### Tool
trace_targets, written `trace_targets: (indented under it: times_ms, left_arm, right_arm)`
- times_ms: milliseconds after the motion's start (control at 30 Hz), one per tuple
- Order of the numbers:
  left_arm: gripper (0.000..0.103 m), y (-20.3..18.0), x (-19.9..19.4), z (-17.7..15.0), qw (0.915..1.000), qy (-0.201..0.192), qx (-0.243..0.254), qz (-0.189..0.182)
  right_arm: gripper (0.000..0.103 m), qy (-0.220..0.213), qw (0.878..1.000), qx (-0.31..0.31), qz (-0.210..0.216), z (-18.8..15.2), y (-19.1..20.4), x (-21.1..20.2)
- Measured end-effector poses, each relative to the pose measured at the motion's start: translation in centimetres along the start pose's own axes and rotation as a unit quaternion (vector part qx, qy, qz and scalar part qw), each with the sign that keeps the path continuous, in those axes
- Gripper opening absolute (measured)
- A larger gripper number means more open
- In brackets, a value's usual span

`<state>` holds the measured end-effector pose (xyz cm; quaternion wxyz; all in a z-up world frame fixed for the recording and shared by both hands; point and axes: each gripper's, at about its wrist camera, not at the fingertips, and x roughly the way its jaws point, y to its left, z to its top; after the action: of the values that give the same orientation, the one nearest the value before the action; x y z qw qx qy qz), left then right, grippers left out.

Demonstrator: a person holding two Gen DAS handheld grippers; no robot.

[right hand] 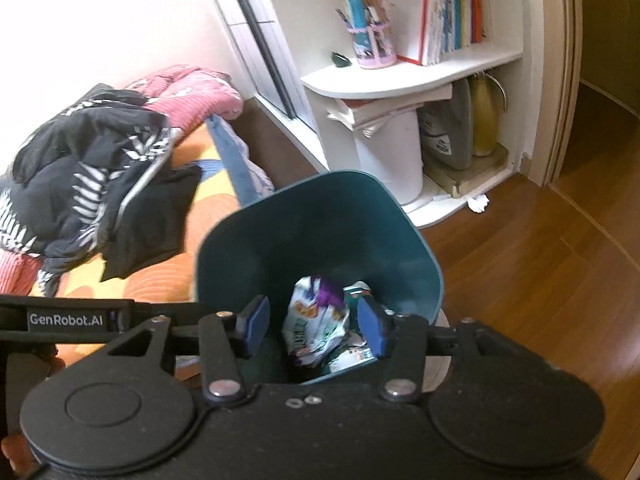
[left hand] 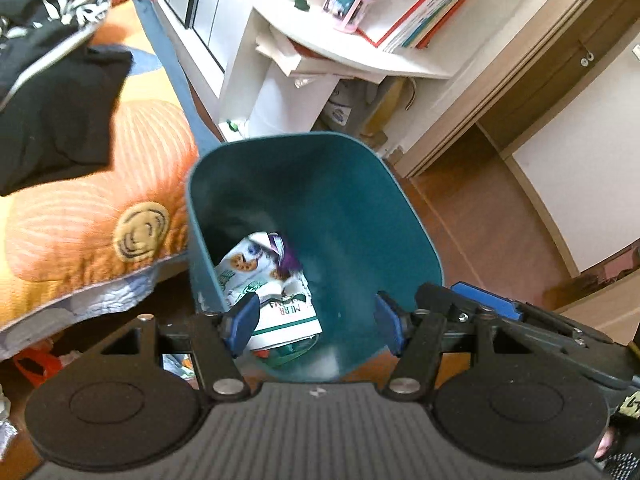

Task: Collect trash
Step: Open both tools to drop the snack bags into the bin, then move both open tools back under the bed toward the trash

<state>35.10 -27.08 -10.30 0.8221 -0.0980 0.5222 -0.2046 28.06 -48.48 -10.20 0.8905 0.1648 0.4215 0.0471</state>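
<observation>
Left wrist view shows the left gripper (left hand: 316, 318) and right gripper (right hand: 312, 326) both spread, gripping nothing, above the teal bin (left hand: 360, 200) holding snack wrappers (left hand: 264, 280).

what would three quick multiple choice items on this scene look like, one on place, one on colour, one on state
1. Where are the snack wrappers?
A. on the bed
B. in the bin
C. on the shelf

2. What colour is the bin?
A. teal
B. red
C. white

3. How do the left gripper and right gripper stand?
A. both shut on wrappers
B. one open, one shut
C. both open, empty

Key: B, the wrappers lie at the bin's bottom; A, its walls are teal in both views; C, each pair of blue pads is apart with nothing between.
</observation>
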Motion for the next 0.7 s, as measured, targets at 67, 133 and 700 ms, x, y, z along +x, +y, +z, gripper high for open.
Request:
trace_targets:
  times_ms: [67, 133, 700]
  left_arm:
    - [0.062, 0.2, -1.6, -0.4, 0.9999, -0.009, 0.004, 0.005]
    - [0.062, 0.3, -3.2, -0.9, 0.9997, -0.017, 0.013, 0.013]
    - [0.073, 8.9, -17.7, -6.5, 0.9938, -0.089, -0.008, 0.066]
  right_arm:
    - [0.050, -0.003, 1.000, -0.010, 0.008, -0.1, 1.0, -1.1]
    - [0.050, -0.008, 1.000, -0.023, 0.014, -0.3, 2.1, -2.2]
    - [0.054, -0.015, 0.985, -0.140, 0.104, -3.3, 15.2, -6.4]
